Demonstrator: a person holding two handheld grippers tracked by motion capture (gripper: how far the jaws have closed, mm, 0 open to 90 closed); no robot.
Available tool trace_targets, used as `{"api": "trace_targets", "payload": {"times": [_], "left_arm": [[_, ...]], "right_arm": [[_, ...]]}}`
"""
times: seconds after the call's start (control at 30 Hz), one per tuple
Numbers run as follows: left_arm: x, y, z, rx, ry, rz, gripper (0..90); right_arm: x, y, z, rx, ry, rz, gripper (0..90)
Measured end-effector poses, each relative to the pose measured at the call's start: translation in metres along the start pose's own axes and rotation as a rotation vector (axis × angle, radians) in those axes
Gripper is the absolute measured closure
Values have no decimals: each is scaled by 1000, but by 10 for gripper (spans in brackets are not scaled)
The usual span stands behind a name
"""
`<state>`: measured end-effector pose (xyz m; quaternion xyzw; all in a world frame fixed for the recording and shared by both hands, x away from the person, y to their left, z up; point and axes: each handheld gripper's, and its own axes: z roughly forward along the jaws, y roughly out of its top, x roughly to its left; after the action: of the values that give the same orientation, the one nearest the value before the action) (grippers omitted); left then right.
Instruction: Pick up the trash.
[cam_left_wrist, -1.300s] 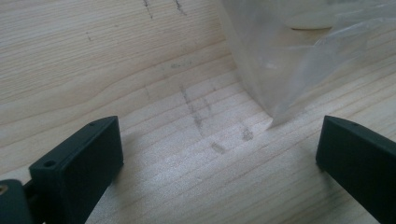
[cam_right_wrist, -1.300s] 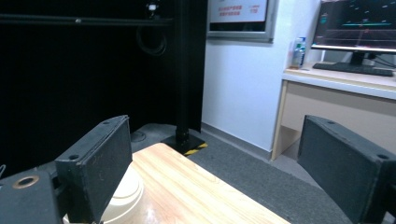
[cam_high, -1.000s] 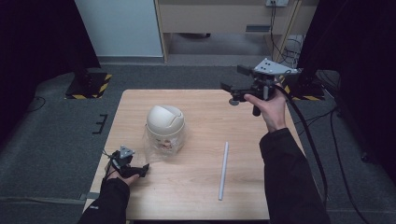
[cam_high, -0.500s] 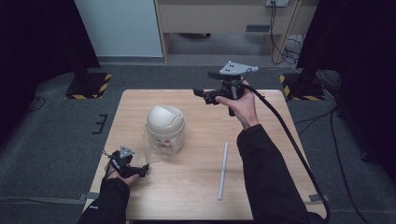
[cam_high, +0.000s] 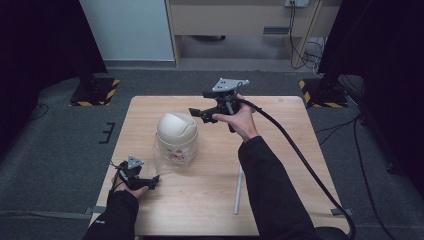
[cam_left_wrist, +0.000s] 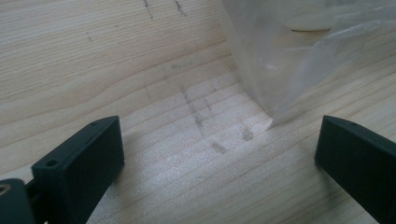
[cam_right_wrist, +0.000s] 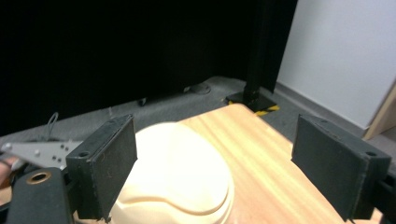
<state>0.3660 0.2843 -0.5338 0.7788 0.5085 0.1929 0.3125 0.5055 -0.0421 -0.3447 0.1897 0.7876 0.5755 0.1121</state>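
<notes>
Jaws spread on my right gripper (cam_high: 198, 114), held above the cream domed lid (cam_high: 176, 127); my left gripper (cam_high: 150, 181), also parted, rests near the clear plastic bag (cam_left_wrist: 289, 60).

A light wooden table (cam_high: 280, 150) carries a domed clear container (cam_high: 176, 142) and a white tube (cam_high: 239, 192).

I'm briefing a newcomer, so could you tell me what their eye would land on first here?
The cream domed lid on a clear container mid-table stands out. The right gripper hangs open beside it, above the table. The left gripper rests open at the near left edge, and a white rod lies near right.
</notes>
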Motion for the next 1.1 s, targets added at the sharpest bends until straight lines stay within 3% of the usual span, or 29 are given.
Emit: {"api": "trace_targets", "payload": {"times": [0.4,0.77,0.93,1.1], "left_arm": [[0,0,0,1,-3,-2,6],[1,1,0,2,-5,-3,6],[1,1,0,2,-5,-3,7],[1,1,0,3,-5,-2,7]], "right_arm": [[16,-32,34,118,121,-18,162],[20,-51,57,152,180,-15,144],[20,-55,62,166,178,-9,130],[16,-60,67,168,207,37,100]]}}
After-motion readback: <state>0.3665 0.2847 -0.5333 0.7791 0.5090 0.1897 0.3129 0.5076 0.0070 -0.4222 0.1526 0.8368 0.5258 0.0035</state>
